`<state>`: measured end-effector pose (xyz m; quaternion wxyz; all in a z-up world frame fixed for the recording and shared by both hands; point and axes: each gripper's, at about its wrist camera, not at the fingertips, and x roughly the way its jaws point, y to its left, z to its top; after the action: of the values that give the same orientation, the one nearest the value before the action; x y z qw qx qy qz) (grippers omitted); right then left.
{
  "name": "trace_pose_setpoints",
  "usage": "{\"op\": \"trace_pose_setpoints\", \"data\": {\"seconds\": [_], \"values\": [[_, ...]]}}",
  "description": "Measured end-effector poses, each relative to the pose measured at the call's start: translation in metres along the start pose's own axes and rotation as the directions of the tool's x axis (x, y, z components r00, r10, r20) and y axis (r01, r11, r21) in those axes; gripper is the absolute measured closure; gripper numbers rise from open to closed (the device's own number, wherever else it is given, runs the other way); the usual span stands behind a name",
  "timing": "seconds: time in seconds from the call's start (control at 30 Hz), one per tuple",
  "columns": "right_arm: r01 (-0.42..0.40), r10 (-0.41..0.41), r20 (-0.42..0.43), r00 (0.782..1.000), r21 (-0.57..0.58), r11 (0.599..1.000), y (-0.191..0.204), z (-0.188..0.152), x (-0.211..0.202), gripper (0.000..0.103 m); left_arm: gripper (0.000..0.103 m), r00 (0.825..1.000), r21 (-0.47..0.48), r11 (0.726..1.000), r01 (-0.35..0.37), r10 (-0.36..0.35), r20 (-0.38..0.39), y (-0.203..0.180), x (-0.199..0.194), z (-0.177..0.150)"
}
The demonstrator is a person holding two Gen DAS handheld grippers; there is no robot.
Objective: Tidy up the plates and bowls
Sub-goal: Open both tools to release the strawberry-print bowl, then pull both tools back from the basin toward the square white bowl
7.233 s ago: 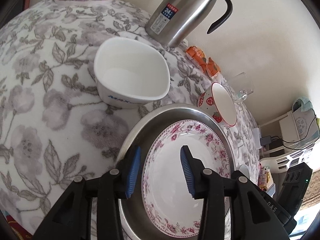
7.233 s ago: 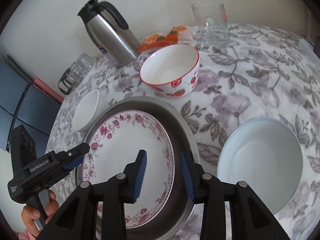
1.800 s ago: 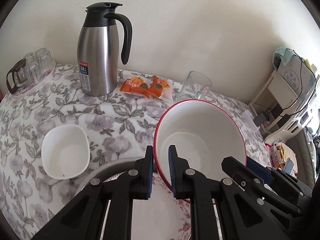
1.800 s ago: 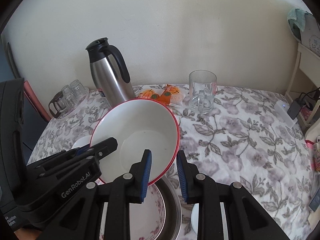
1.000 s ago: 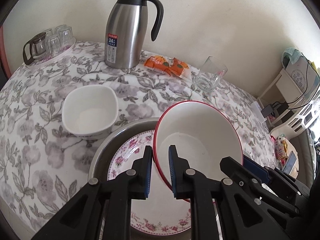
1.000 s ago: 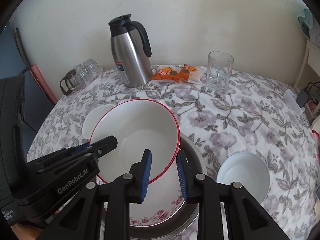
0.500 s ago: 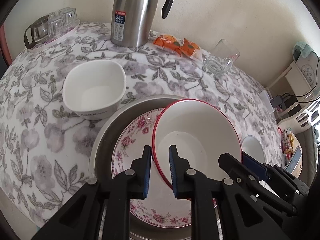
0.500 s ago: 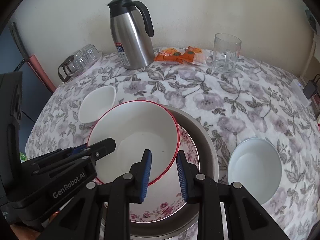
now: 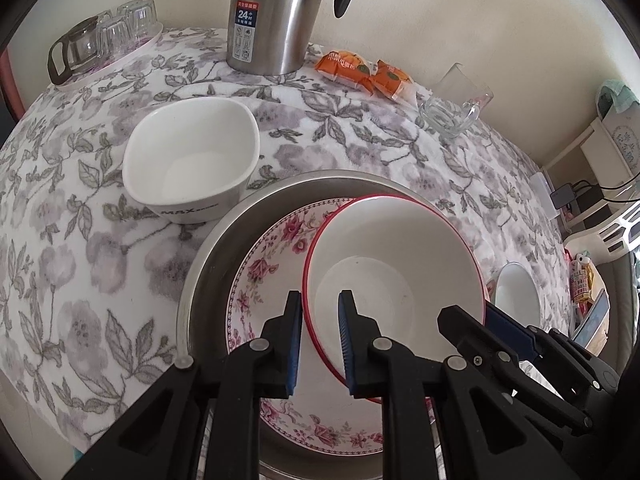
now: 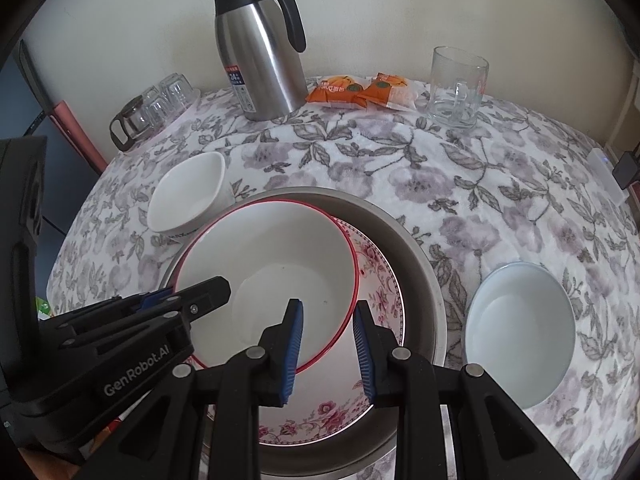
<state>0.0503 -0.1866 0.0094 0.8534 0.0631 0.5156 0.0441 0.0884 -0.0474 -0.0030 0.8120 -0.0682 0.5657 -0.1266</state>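
bowl (image 9: 392,276): white, red rim | plate (image 9: 276,240): pink floral | tablecloth (image 9: 80,264): grey floral

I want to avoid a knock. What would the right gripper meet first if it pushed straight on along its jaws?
The right gripper already clamps the rim of the red-rimmed bowl. Pushed on, bowl and jaws would likely meet the floral plate in the steel basin first; any remaining gap is unclear.

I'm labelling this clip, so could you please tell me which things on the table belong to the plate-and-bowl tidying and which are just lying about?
Job: red-rimmed bowl, floral plate, metal basin, square white bowl, pale blue bowl.

Lying about: steel jug, snack packets, glass mug, tray of glasses.
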Motion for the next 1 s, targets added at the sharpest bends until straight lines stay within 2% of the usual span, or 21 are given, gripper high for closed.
{"op": "trace_pose_setpoints", "data": {"seconds": [0.47,0.6,0.67,0.73,0.87,0.9,0.97,1.0], "values": [[-0.016,0.016,-0.020,1.000,-0.005,1.000,0.000,-0.001,0.006,0.074,0.086,0.999,-0.044,0.998,0.042,-0.042,-0.012,0.007,0.001,0.002],[-0.018,0.018,-0.026,0.999,-0.002,1.000,0.000,-0.002,0.007,0.074,0.083,1.000,-0.049,0.999,0.018,-0.018,-0.003,0.009,0.000,0.004],[-0.017,0.017,-0.018,1.000,-0.001,1.000,-0.001,-0.001,0.005,0.074,0.077,1.000,-0.061,0.998,0.026,-0.026,0.006,0.011,-0.003,0.005],[-0.019,0.019,-0.003,1.000,0.006,1.000,-0.003,0.000,0.001,0.074,0.059,1.000,-0.067,0.998,0.011,-0.010,0.020,0.011,-0.005,0.005],[-0.018,0.017,0.058,0.998,0.010,1.000,-0.004,0.003,-0.012,0.074,0.052,0.997,-0.069,0.998,-0.008,0.013,0.071,0.012,-0.016,0.008],[-0.019,0.018,0.071,0.997,0.014,1.000,-0.005,0.004,-0.014,0.074,0.047,0.996,-0.071,0.997,-0.013,0.019,0.083,0.013,-0.018,0.009],[-0.015,0.013,0.092,0.996,0.018,1.000,-0.005,0.006,-0.017,0.067,0.041,0.993,-0.083,0.996,-0.044,0.052,0.106,0.015,-0.022,0.010],[-0.009,0.008,0.096,0.995,0.019,1.000,-0.005,0.006,-0.017,0.057,0.040,0.991,-0.090,0.994,-0.061,0.072,0.114,0.017,-0.024,0.011]]}}
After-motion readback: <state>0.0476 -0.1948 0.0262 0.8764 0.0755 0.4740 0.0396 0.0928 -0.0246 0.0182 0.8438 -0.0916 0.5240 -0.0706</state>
